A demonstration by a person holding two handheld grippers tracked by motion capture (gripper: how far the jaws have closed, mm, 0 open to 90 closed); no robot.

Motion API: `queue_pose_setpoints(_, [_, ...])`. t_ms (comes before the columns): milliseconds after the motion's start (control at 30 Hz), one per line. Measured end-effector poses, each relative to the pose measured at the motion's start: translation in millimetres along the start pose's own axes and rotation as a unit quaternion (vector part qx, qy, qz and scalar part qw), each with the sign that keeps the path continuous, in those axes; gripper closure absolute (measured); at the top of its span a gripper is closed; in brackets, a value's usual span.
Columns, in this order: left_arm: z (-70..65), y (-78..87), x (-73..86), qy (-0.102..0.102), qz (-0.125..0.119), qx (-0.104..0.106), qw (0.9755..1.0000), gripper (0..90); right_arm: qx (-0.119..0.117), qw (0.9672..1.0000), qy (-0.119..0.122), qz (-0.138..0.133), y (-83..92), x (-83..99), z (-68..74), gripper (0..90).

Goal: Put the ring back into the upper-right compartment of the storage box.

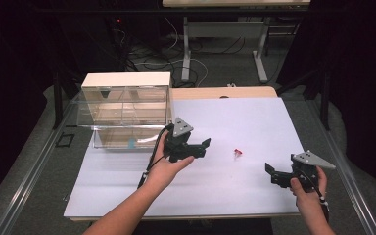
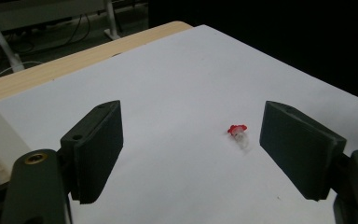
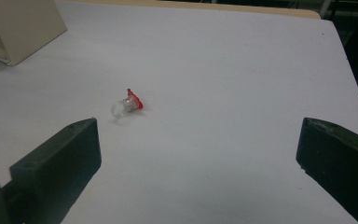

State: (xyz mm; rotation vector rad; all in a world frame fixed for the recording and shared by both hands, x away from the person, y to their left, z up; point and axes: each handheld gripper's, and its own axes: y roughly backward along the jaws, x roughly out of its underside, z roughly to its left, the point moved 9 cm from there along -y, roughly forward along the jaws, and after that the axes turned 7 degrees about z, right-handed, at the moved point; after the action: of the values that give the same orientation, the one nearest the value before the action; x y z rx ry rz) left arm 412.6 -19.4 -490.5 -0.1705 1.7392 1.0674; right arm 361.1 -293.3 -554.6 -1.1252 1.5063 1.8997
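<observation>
A small clear piece with a red cap [image 1: 237,152] lies on its side on the white table sheet [image 1: 245,117]. My left gripper [image 1: 203,147] hovers to the left of it, jaws open and empty, pointing toward it. In the left gripper view the piece [image 2: 237,131] lies just ahead, close to the right-hand jaw, and the gripper [image 2: 193,112] stands wide. My right gripper [image 1: 270,172] is held to the right of the piece, near the front, also open and empty. In the right gripper view the piece [image 3: 128,103] rests ahead of the gripper [image 3: 199,127], toward the left jaw.
A cabinet of clear plastic drawers [image 1: 125,105] with a pale top stands at the back left; its lower drawer is pulled out with a small blue thing [image 1: 132,143] inside. Its corner [image 3: 23,23] appears in the right gripper view. Table legs and cables lie beyond the far edge.
</observation>
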Motion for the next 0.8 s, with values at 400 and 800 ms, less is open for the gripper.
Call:
queue_pose_setpoints(400, [-16.0, -24.3, -10.5, -0.013, 0.008, 0.009, 0.9998, 22.1, -0.003, 1.0, -0.006, 0.006, 0.6, 1.7, 1.8, 0.0])
queue_pose_setpoints(800, [-26.4, -39.4, -27.0, -0.014, 0.003, 0.016, 0.9998, 26.2, -0.005, 1.0, -0.004, 0.006, -1.3, 1.9, 1.9, 0.0])
